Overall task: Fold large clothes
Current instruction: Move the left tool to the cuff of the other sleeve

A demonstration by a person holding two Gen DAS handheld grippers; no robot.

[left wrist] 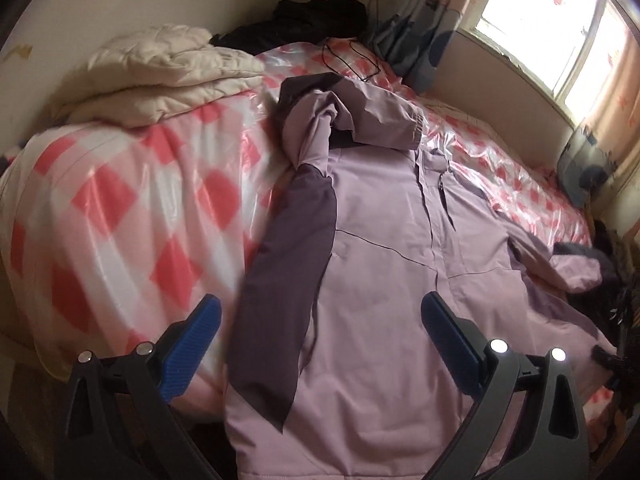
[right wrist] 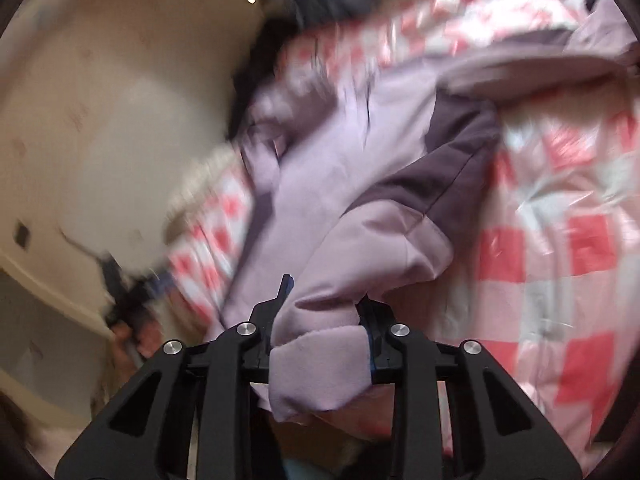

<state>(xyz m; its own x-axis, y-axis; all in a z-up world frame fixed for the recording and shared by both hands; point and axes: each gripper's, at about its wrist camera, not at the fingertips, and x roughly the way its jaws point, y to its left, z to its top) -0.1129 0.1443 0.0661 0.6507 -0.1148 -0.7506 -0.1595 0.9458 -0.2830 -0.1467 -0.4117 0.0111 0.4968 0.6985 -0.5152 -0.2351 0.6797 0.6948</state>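
Note:
A large lilac jacket (left wrist: pixel 384 240) with dark purple panels lies front up on the bed. One dark purple sleeve (left wrist: pixel 288 272) is folded along its left side. My left gripper (left wrist: pixel 320 320) is open and empty, hovering above the jacket's lower part. My right gripper (right wrist: pixel 326 300) is shut on a bunched lilac sleeve end (right wrist: pixel 320 356) of the jacket (right wrist: pixel 340 168) and holds it up. The right wrist view is blurred by motion.
The bed has a pink and white checked cover (left wrist: pixel 120 216) under shiny plastic. A cream quilt (left wrist: pixel 160 76) and dark clothes (left wrist: pixel 312 16) are piled at the far end. A window (left wrist: pixel 560 28) with curtains is at the right. A cream wall (right wrist: pixel 100 100) shows left of the bed.

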